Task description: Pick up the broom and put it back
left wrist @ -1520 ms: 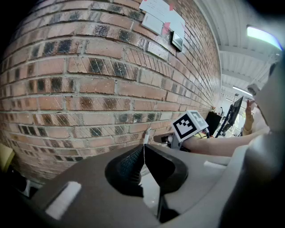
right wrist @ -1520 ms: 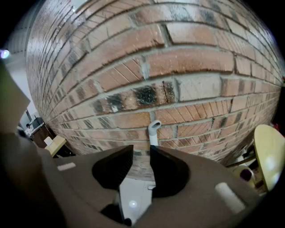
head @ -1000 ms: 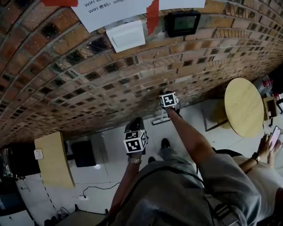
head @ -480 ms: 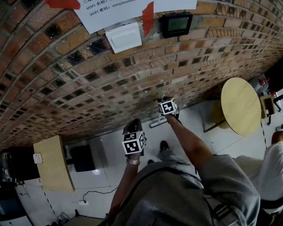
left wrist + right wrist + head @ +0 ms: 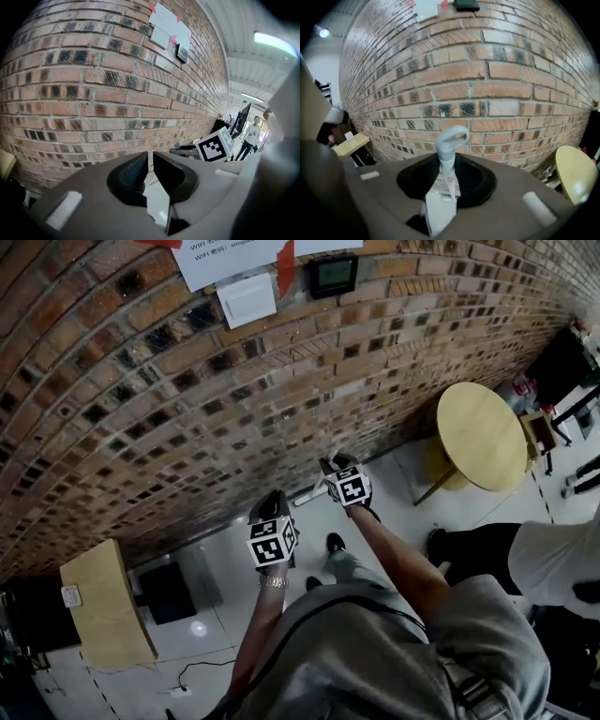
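Observation:
My right gripper (image 5: 450, 159) is shut on the broom's pale grey handle (image 5: 451, 138). The handle's looped end sticks out past the jaws toward the brick wall. In the head view this gripper (image 5: 333, 463) is held out close to the wall's foot, its marker cube on top. A pale stick (image 5: 307, 494) just left of it may be part of the broom. The broom's head is hidden. My left gripper (image 5: 151, 157) is shut with nothing between its fingers. It hangs a little lower left of the right one (image 5: 278, 497).
A brick wall (image 5: 187, 427) fills the front, with a white panel (image 5: 246, 300) and a dark display (image 5: 334, 276) on it. A round yellow table (image 5: 481, 435) stands to the right. A wooden bench (image 5: 98, 601) and black box (image 5: 167, 592) are at left. Another person (image 5: 553, 563) stands at right.
Both hands have risen and moved along the wall, the right one farther, with the broom handle still in it. The person at right has shifted position.

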